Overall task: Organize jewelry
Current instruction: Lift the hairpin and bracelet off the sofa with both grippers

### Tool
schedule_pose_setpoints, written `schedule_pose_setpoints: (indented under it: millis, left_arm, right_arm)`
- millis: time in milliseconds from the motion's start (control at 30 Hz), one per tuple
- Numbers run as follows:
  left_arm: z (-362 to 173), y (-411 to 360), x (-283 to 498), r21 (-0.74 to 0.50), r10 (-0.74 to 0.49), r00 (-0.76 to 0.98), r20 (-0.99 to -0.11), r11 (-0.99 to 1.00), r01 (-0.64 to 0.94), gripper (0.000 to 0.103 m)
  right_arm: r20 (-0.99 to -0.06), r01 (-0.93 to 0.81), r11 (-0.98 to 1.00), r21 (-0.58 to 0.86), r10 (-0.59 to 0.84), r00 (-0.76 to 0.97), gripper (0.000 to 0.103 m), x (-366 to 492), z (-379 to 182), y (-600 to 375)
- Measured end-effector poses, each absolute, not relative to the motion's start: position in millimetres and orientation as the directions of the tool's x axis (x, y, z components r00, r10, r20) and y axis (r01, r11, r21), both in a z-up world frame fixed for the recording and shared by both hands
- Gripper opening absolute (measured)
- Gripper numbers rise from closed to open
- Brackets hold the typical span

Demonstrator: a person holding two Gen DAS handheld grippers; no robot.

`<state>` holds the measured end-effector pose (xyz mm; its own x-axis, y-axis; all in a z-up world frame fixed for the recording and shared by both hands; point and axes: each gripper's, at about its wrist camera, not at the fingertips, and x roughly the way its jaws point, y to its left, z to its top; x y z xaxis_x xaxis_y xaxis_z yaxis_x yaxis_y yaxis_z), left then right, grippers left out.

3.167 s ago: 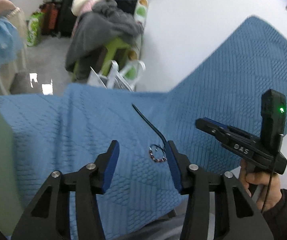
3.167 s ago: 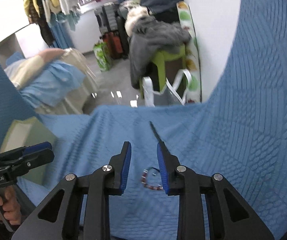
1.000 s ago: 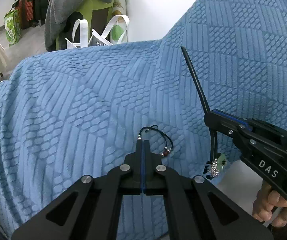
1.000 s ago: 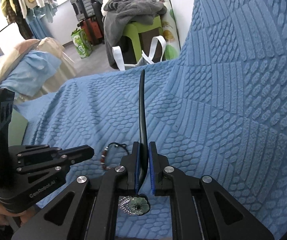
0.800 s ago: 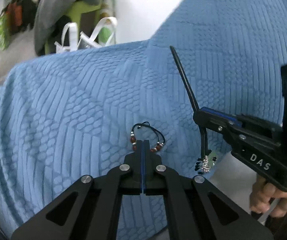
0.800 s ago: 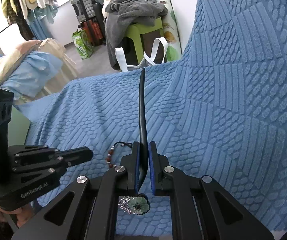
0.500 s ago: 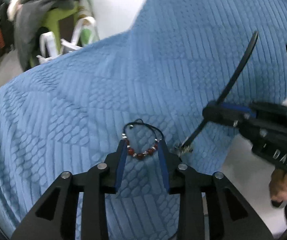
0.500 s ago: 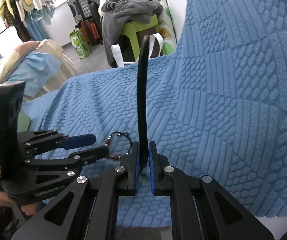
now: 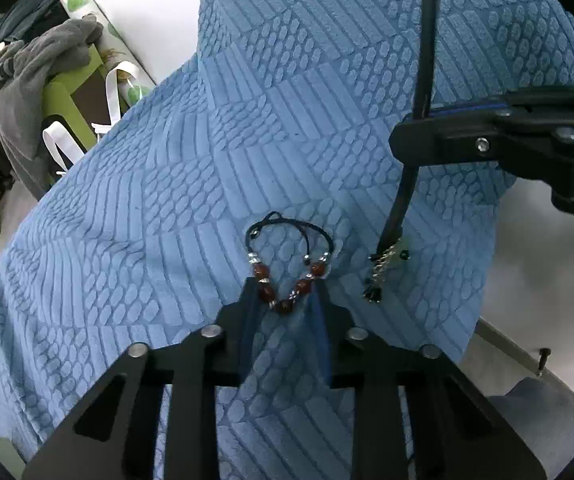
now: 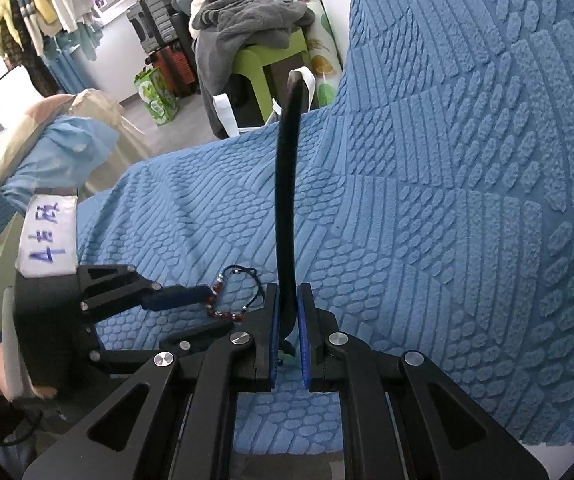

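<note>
The beaded bracelet (image 9: 289, 264) lies on the blue textured cloth (image 9: 167, 184), its red beads sagging between the parted fingers of your left hand-held gripper (image 9: 285, 300). That hand-held gripper stands open around the bead end, while the black cord loop lies just ahead of the fingertips. Whether the beads touch the blue pads is hard to tell, but nothing is clamped.

Your right hand-held gripper (image 10: 287, 316) is closed on a long black hair stick (image 10: 287, 184), which rises steeply from its jaws. In the left wrist view the stick's lower end hangs below the jaws, with a small dangling charm (image 9: 383, 268) of chain and dark beads just beside the bracelet, apart from it. Held near that ornamented end, the charm swings free instead of being crushed, which seems to be the reason for the grip.

Both pieces sit close to the cloth's near edge, with bare white table (image 9: 539, 264) just to the right. Mind the charm: it could snag the bracelet cord.
</note>
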<state>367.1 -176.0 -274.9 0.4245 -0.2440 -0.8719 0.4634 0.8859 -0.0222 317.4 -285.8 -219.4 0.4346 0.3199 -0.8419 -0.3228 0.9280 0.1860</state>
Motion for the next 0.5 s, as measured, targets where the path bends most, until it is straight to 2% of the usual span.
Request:
schedule_pose_setpoints:
  millis: [100, 200, 500]
  left_arm:
    - [-275.4, -175.0, 365.3, -0.026, -0.243, 0.437, -0.866, 0.895, 0.446, 0.019]
    - [-275.0, -161.7, 366.5, -0.125, -0.296, 0.422, -0.857, 0.914, 0.386, 0.007]
    - [-267.9, -121.2, 343.2, -0.301, -0.374, 0.44, -0.817, 0.926, 0.227, 0.007]
  right_arm:
    - [-0.839, -0.318, 0.929, 0.188, 0.32, 0.439, 0.007, 316.0, -217.4, -285.9]
    - [-0.836, -0.321, 0.929, 0.187, 0.322, 0.445, 0.007, 313.6, -213.8, -285.5]
    - [-0.827, -0.33, 0.924, 0.194, 0.334, 0.452, 0.007, 305.6, -207.9, -276.6]
